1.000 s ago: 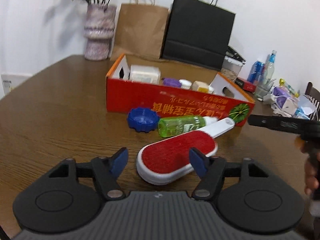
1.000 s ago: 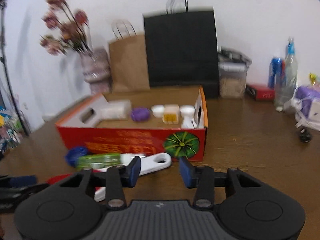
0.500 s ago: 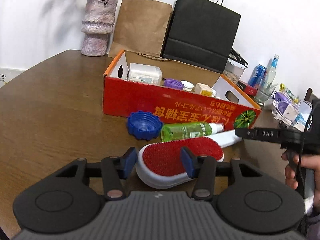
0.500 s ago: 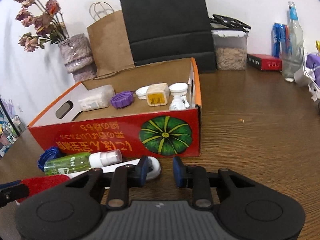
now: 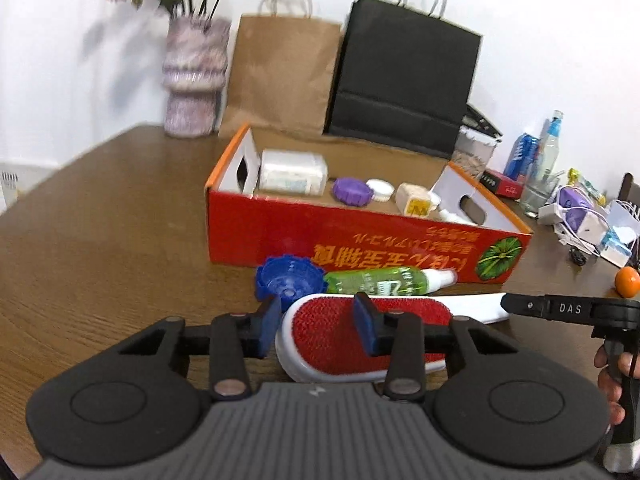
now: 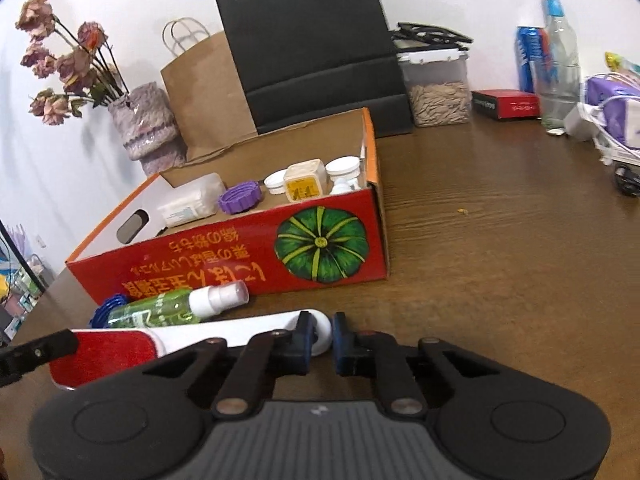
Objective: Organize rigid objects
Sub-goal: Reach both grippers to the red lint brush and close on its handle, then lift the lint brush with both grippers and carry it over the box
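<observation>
Both tongs closing on the lint brush [image 5: 344, 332]; pads' contact hidden, right tongs [image 6: 320, 336] nearly shut.

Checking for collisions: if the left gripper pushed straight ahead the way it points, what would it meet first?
Likely the lint brush, its red head already between the closing jaws of the left gripper; depth is unclear.

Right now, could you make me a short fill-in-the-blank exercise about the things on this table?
1. The lint brush has a white handle and a ___ face.
2. The purple cap lies inside the ___.
3. The green spray bottle lies between the box and the ___.
4. Next to the brown paper bag stands a ___ bag.

Missing words: red; box; brush; black
</observation>
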Motion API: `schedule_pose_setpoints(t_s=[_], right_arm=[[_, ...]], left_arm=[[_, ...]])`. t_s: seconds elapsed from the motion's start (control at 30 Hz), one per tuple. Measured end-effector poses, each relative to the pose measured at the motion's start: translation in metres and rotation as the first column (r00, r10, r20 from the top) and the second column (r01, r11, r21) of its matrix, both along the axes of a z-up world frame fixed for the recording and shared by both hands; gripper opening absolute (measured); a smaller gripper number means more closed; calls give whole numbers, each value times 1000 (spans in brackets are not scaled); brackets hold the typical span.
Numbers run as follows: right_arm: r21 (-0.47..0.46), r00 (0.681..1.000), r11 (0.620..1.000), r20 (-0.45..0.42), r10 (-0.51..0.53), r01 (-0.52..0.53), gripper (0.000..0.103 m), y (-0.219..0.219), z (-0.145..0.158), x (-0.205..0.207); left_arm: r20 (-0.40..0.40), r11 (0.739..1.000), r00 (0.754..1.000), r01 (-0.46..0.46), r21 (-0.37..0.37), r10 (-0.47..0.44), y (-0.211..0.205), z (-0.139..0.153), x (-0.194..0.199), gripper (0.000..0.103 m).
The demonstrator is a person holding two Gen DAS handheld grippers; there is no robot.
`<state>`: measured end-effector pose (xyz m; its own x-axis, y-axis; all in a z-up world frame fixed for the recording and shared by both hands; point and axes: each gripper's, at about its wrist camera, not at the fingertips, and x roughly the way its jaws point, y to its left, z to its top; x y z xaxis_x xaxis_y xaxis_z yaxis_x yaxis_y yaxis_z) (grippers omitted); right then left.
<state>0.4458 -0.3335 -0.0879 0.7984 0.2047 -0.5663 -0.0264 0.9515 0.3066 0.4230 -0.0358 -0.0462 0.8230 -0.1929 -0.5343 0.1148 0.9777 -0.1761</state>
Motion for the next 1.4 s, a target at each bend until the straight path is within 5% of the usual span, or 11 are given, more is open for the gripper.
schedule_pose_setpoints(t_s=[0.3, 0.53, 0.63, 0.67, 0.77, 0.83, 0.9, 0.97, 1.17, 1.33, 1.4], right_arm=[[-92, 985, 990, 140, -98, 111, 11, 19, 24, -126], [-101, 988, 987, 101, -118, 129, 11, 27, 12, -212], [-105, 991, 989, 98, -95, 105, 11, 32, 9, -231], [-76, 994, 994, 90, -67, 74, 10, 33, 8, -233], [-129, 996, 990, 78, -43, 53, 8, 49, 3, -235], [-161, 996, 985, 76, -46, 58, 8, 54, 0, -238], [-138, 996, 988, 72, -56, 65, 10, 52, -1, -241], [-115, 994, 990, 84, -72, 82, 17, 47, 2, -247], [-74, 996, 996, 74, -47, 53, 23, 40, 6, -247], [-81, 998, 996, 57, -34, 38, 25, 44, 3, -243], [-72, 998, 997, 51, -29, 33, 18, 44, 2, -243]], left_arm=[[112, 997, 994, 15, -71, -7, 1, 25, -82, 39], [1, 992, 999, 35, -123, -36, 13, 7, -130, 39], [-38, 996, 998, 40, -80, -43, 9, -1, -142, 28], [-43, 993, 995, 81, -87, -85, 8, -3, -144, 14], [-100, 980, 984, 133, -147, -149, 1, -13, -146, 13], [-48, 994, 994, 98, -58, -100, -4, -8, -155, 18], [-20, 996, 996, 81, -46, -82, 2, -2, -164, 56], [2, 996, 998, 70, -49, -70, 14, 3, -174, 66], [-68, 997, 996, 55, -50, -58, 40, 2, -182, 72], [-125, 993, 990, 59, -103, -72, 41, -12, -176, 63], [-121, 989, 989, 68, -134, -84, 43, -13, -176, 56]])
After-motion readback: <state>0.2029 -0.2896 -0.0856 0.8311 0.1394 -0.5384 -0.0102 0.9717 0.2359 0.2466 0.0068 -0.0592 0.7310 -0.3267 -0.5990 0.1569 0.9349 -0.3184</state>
